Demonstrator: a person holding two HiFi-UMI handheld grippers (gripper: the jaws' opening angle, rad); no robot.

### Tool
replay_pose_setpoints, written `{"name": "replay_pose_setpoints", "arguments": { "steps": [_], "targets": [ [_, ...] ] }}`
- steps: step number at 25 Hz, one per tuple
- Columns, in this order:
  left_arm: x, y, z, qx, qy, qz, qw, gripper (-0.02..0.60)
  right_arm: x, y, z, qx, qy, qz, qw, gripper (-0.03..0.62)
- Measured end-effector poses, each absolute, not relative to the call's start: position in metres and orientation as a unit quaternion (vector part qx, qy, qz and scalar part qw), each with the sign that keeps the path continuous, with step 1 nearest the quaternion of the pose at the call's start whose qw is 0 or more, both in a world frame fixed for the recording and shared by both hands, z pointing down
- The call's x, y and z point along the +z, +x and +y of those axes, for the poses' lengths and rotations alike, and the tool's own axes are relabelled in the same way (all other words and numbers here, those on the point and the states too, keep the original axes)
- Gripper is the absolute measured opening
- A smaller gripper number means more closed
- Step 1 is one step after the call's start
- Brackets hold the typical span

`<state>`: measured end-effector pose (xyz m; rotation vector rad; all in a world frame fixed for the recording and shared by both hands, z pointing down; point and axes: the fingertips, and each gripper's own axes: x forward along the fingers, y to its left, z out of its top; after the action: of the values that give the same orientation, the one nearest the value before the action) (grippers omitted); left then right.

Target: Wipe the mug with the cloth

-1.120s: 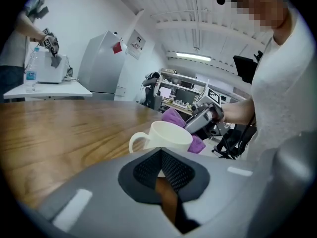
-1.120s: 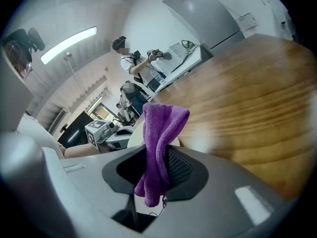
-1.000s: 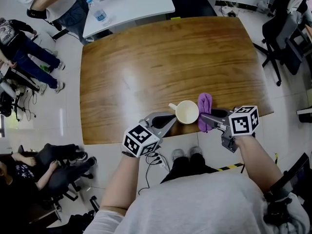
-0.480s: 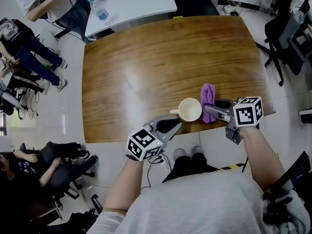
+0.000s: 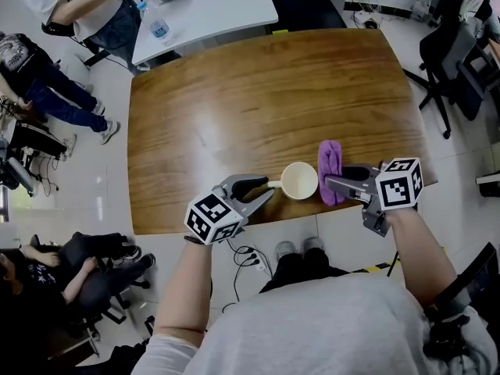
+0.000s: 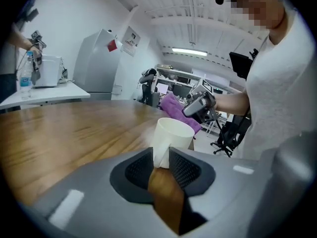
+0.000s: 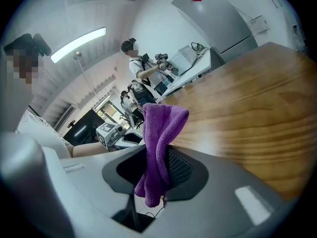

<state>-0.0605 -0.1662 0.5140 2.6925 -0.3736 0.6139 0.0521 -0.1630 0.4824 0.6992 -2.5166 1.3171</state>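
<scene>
"Where's the mug (image 5: pixel 299 181) got to?"

"Low centre of the frame, upright by the lower edge of the wooden table (image 5: pixel 258 92). The left gripper (image 5: pixel 269 187) has just been opening its jaws. They're narrowly apart, with the mug's handle loose between them."

"And the cloth?"

"The purple cloth (image 5: pixel 329 170) is pinched tight in the right gripper (image 5: pixel 328 183), just right of the mug."
</scene>
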Motion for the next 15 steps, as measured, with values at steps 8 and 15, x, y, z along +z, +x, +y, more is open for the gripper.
{"name": "replay_pose_setpoints", "arguments": {
  "steps": [8, 15],
  "targets": [
    [0.513, -0.053, -0.161, 0.218, 0.951, -0.126, 0.181, 0.089, 0.490, 0.049, -0.168, 0.460, 0.240, -0.849, 0.101, 0.109],
    [0.515, -0.052, -0.158, 0.208, 0.950, -0.136, 0.189, 0.089, 0.533, 0.050, -0.175, 0.479, 0.259, -0.828, 0.136, 0.109]
  ]
}}
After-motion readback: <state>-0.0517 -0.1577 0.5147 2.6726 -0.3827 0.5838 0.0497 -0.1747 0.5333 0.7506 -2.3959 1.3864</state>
